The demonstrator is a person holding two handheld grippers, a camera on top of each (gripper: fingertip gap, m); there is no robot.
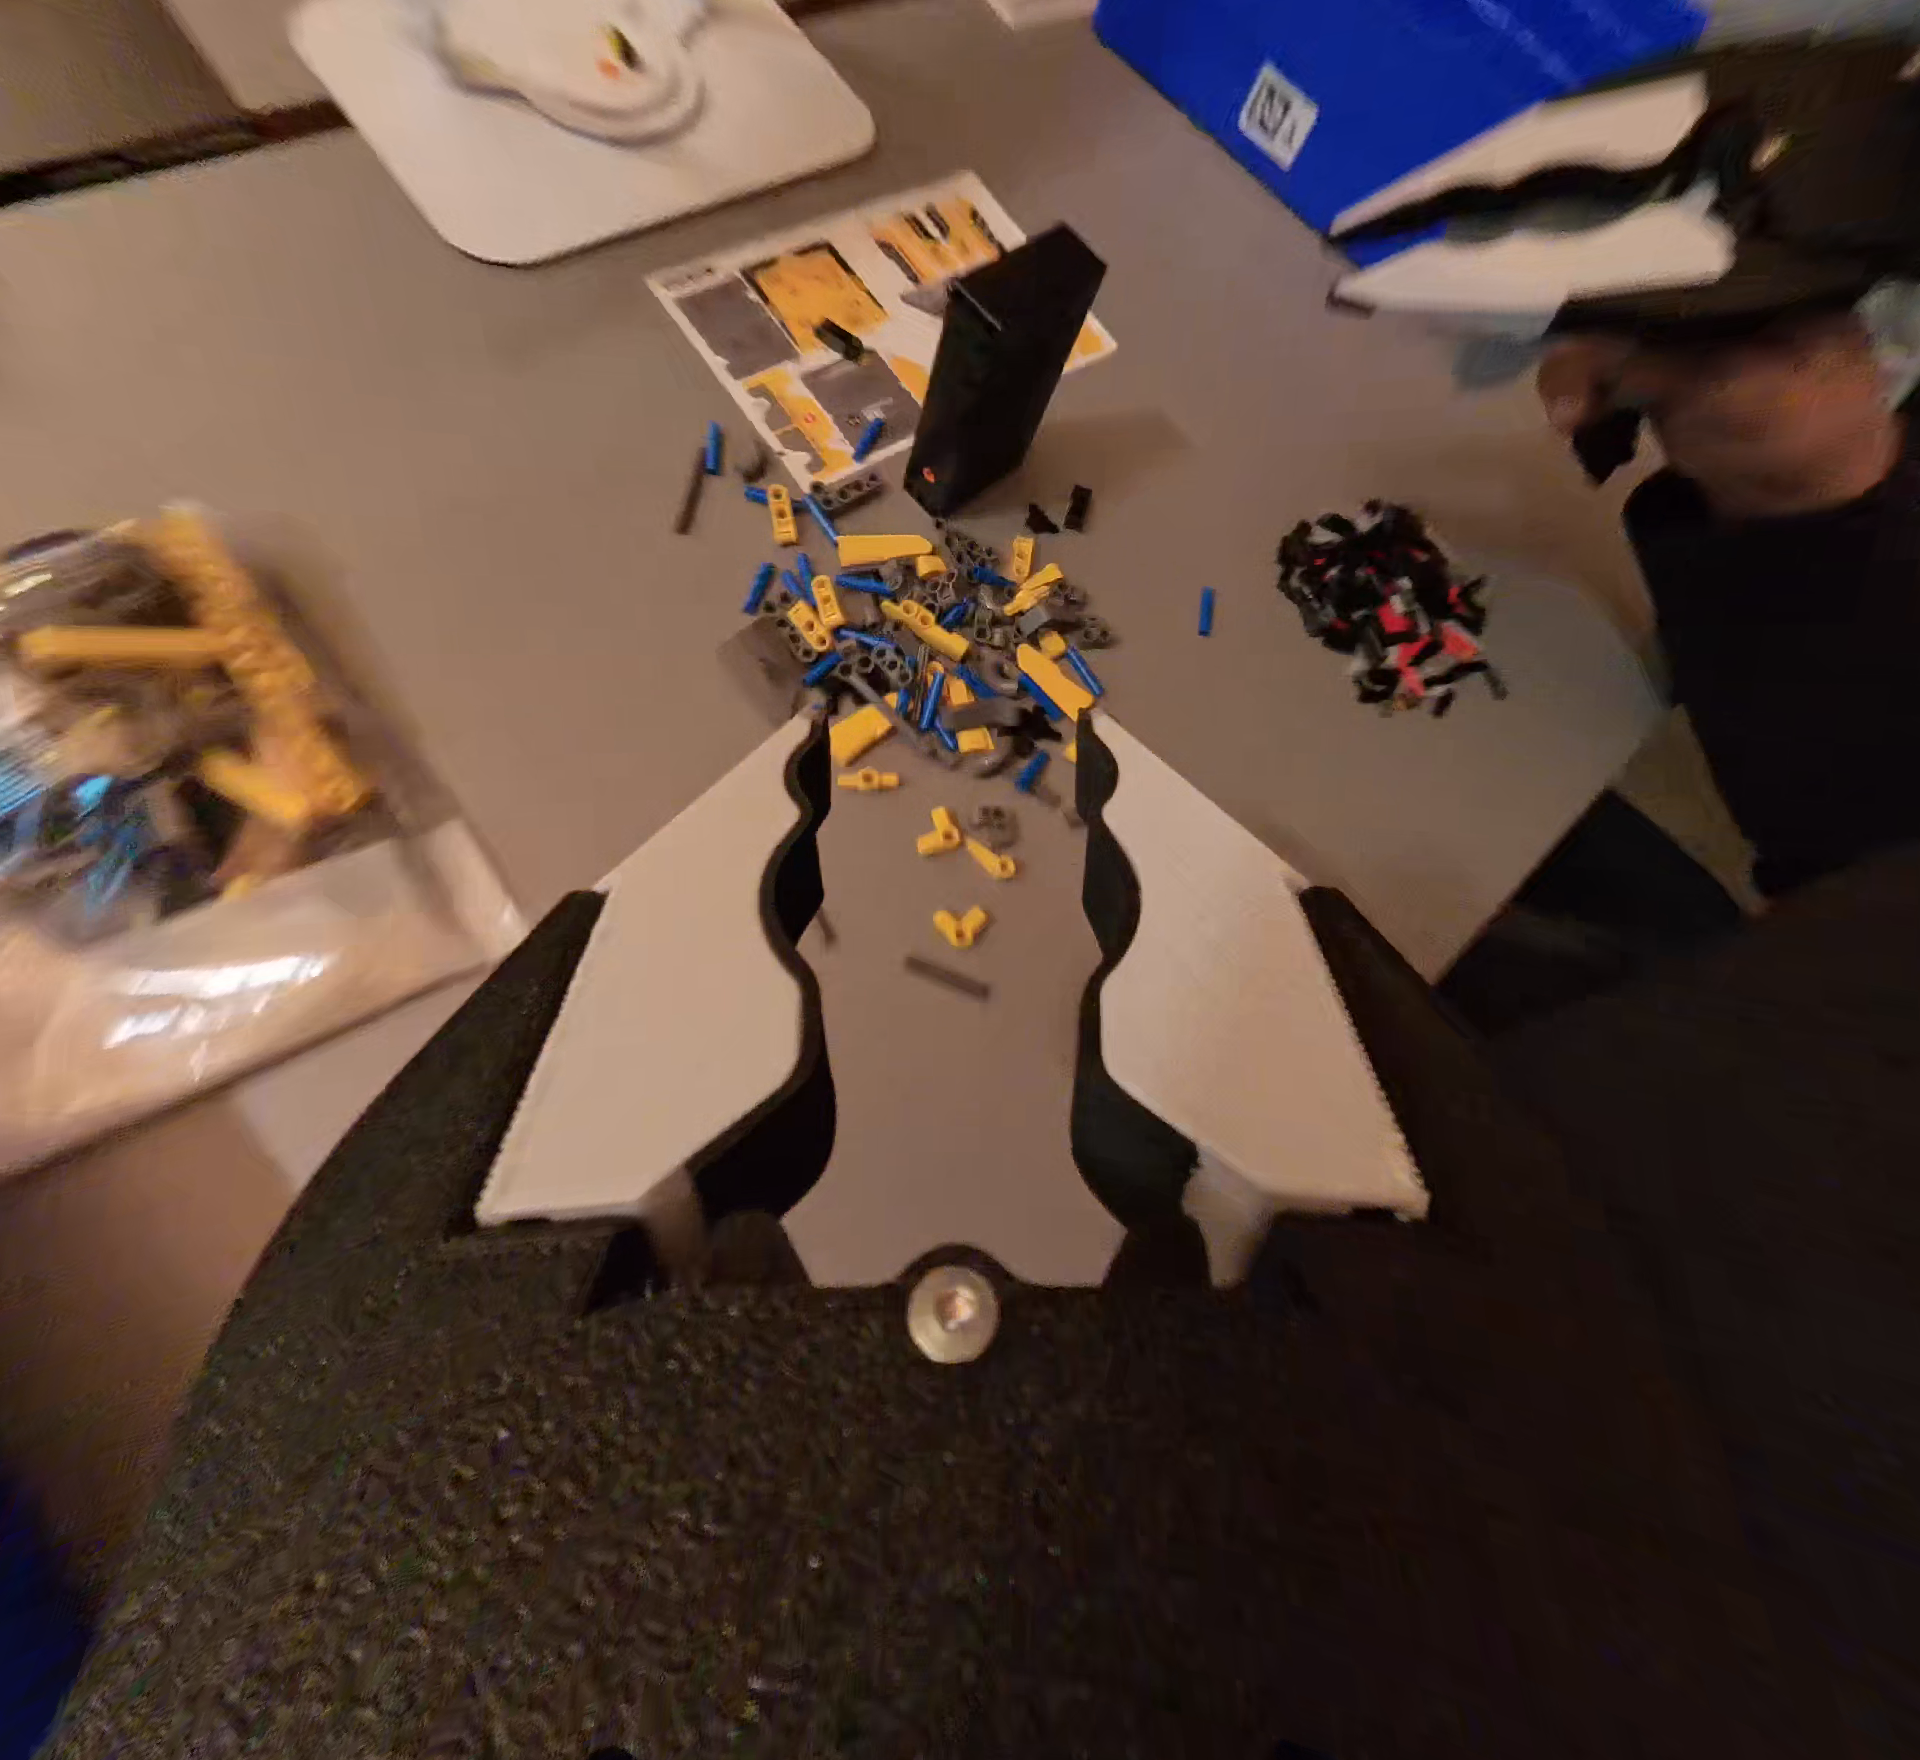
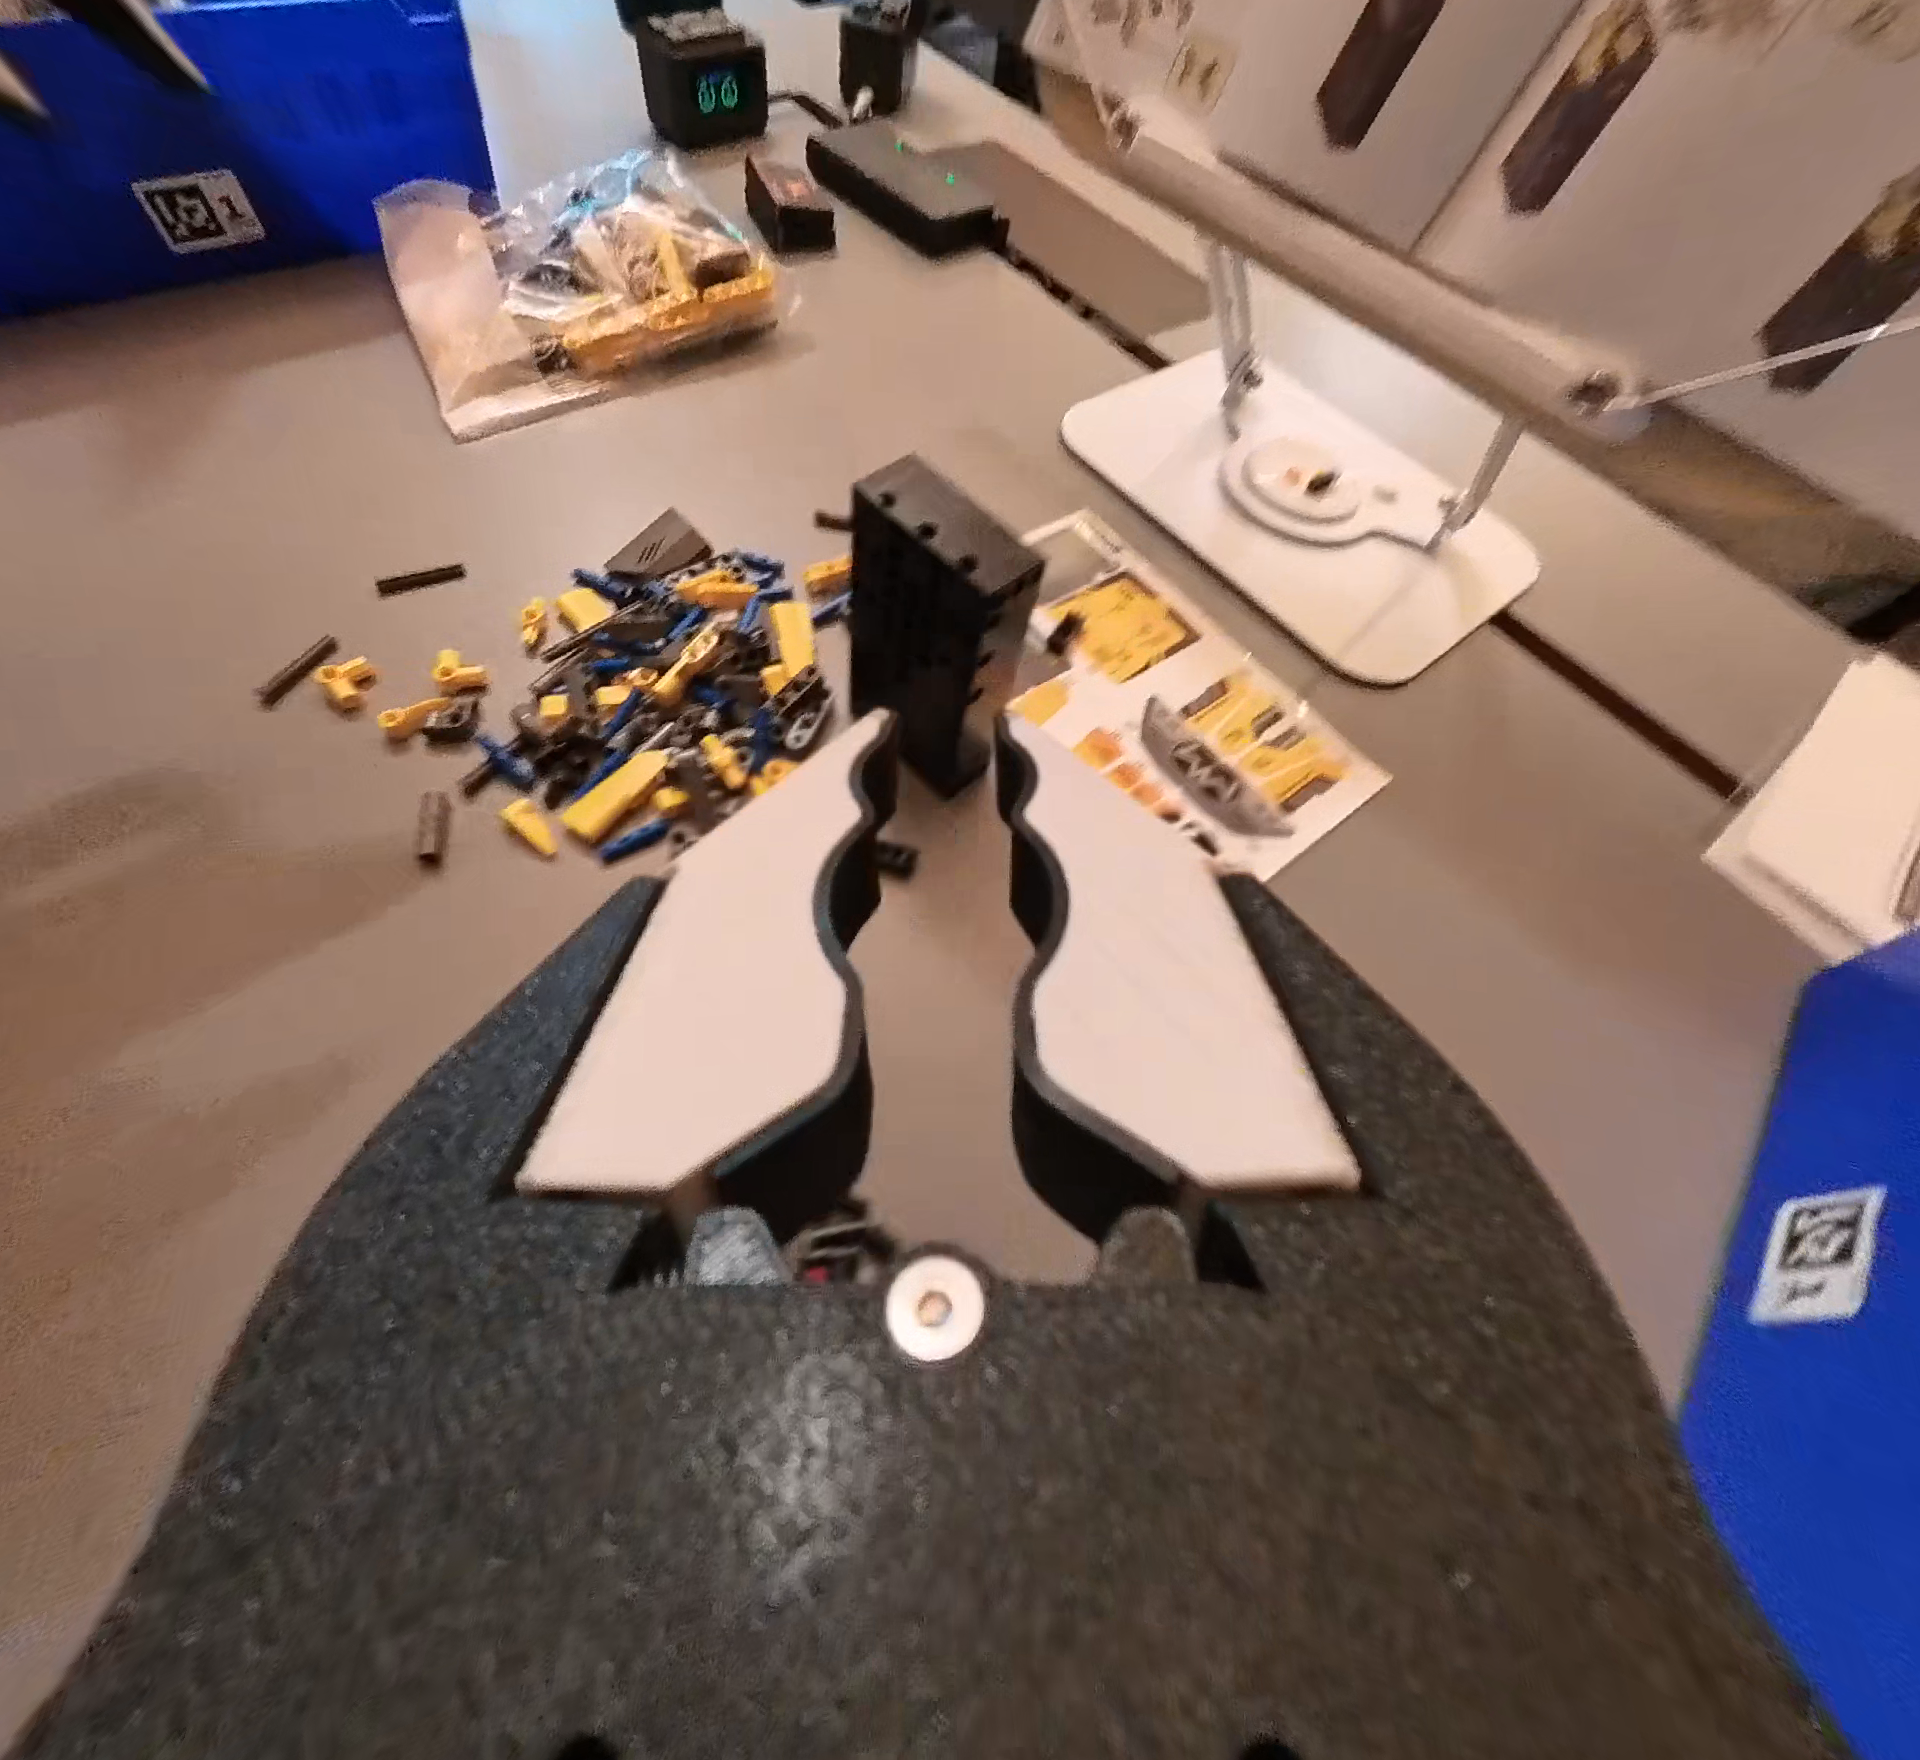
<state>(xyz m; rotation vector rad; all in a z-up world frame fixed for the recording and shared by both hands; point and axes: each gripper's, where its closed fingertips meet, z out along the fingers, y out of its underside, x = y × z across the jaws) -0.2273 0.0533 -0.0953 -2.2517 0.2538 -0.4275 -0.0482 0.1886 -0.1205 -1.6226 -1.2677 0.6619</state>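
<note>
My left gripper (image 1: 951,734) hangs wide open and empty over the heap of small yellow, blue and grey plastic building pieces (image 1: 925,640). My right gripper (image 2: 943,742), narrower, empty, points at the upright black perforated block (image 2: 935,609) just beside the heap.

On the table (image 2: 260,463), the upright block (image 2: 935,609) stood right of the brick pile (image 2: 665,671), the instruction sheet (image 2: 1195,723) to its right.

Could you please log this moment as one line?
left claw: open, over brick pile | right claw: open, at black block
</note>
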